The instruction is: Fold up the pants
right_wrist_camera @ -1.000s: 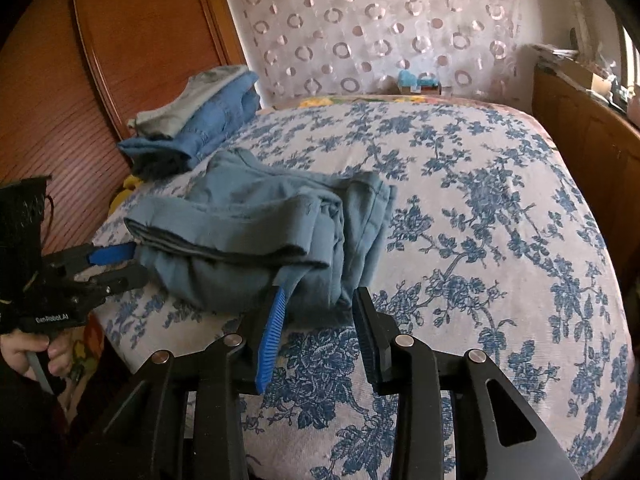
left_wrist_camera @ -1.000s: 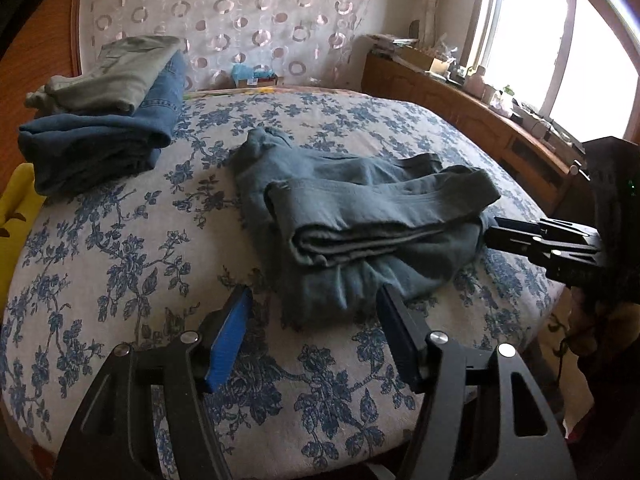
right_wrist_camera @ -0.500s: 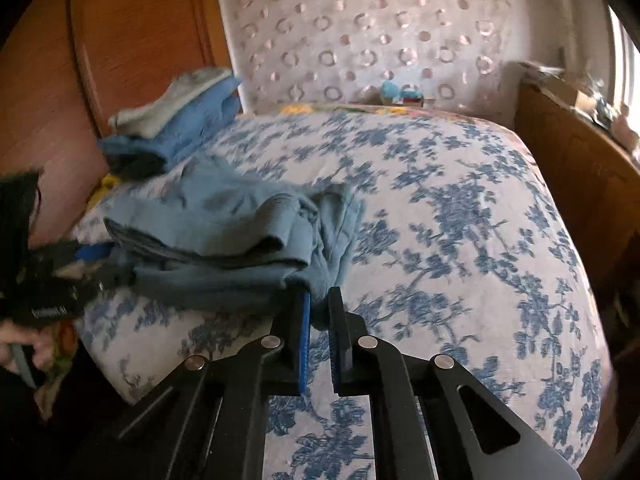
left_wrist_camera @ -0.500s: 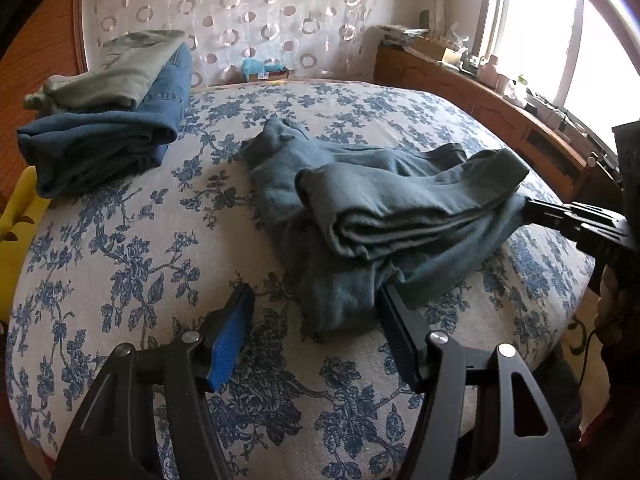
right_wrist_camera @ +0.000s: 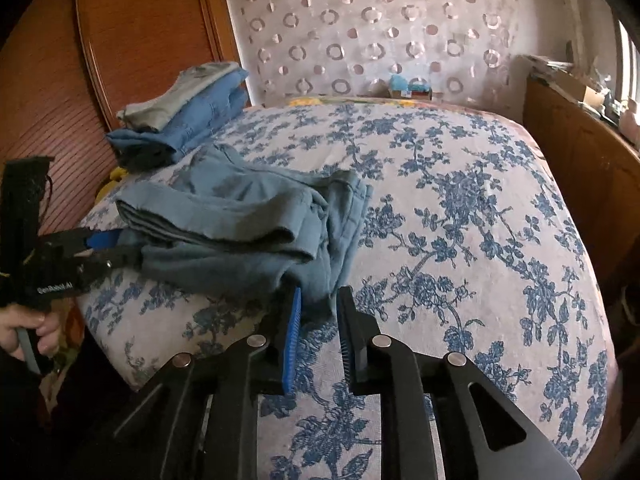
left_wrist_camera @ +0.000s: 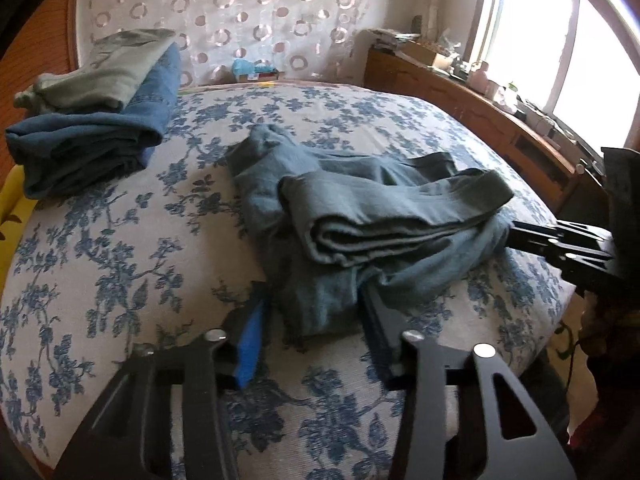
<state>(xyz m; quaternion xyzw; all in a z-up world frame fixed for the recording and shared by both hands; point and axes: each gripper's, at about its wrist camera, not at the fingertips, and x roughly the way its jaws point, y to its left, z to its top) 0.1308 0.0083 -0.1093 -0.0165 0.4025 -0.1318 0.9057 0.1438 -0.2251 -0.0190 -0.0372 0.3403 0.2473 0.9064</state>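
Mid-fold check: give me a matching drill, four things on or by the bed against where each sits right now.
Things
1. grey-blue pants
2. olive garment
3. folded jeans
4. small teal box

Places
A. on top of the far-corner stack
B. at the head of the bed, against the circle-patterned wall
C. near edge of the bed, a gripper at each end
D. under the olive garment

Pairs: 1-C, 2-A, 3-D, 4-B

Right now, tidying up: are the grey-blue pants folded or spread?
Folded: grey-blue pants lie doubled in layers on the floral bedspread.
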